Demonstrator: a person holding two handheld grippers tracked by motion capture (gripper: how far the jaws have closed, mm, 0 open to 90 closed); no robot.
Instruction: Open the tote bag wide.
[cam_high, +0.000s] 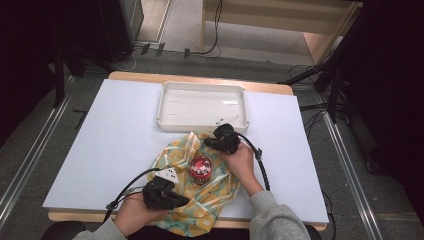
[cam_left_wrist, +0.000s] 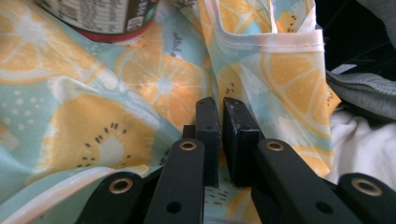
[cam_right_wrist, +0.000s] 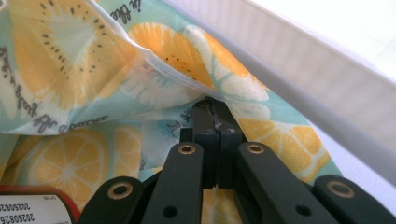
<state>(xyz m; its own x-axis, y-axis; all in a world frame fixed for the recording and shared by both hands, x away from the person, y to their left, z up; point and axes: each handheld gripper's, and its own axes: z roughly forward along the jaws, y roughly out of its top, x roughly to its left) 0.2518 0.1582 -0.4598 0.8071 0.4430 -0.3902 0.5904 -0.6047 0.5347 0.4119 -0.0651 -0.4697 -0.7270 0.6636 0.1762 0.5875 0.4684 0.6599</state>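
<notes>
The fruit-print cloth (cam_high: 200, 192) lies spread on the near half of the bench (cam_high: 115, 145), its near edge hanging over the front toward me and its far corner reaching almost to the white tray (cam_high: 202, 123). I see orange slices and kiwi halves printed on pale blue, with a white hem along the edges. A red-lidded can (cam_high: 200, 169) stands upright near the middle of the cloth, between my two hands.

My right tongs (cam_right_wrist: 216, 108) are closed on the cloth's far corner: in the right gripper view the black pads are pressed flat together with the hem folded in at their tips, and the cloth lifts into a loose fold there, just beside the tray's wall (cam_right_wrist: 327, 107). From above, that hand (cam_high: 241, 159) sits right of the can.

My left tongs (cam_left_wrist: 220, 109) are at the near left edge of the cloth. In the left gripper view a narrow slit shows between the pads, and the cloth lies under and beyond them; the pads are not pressing on it. A raised flap of hem stands just past their tips, with the can's base (cam_left_wrist: 100, 21) farther off.
</notes>
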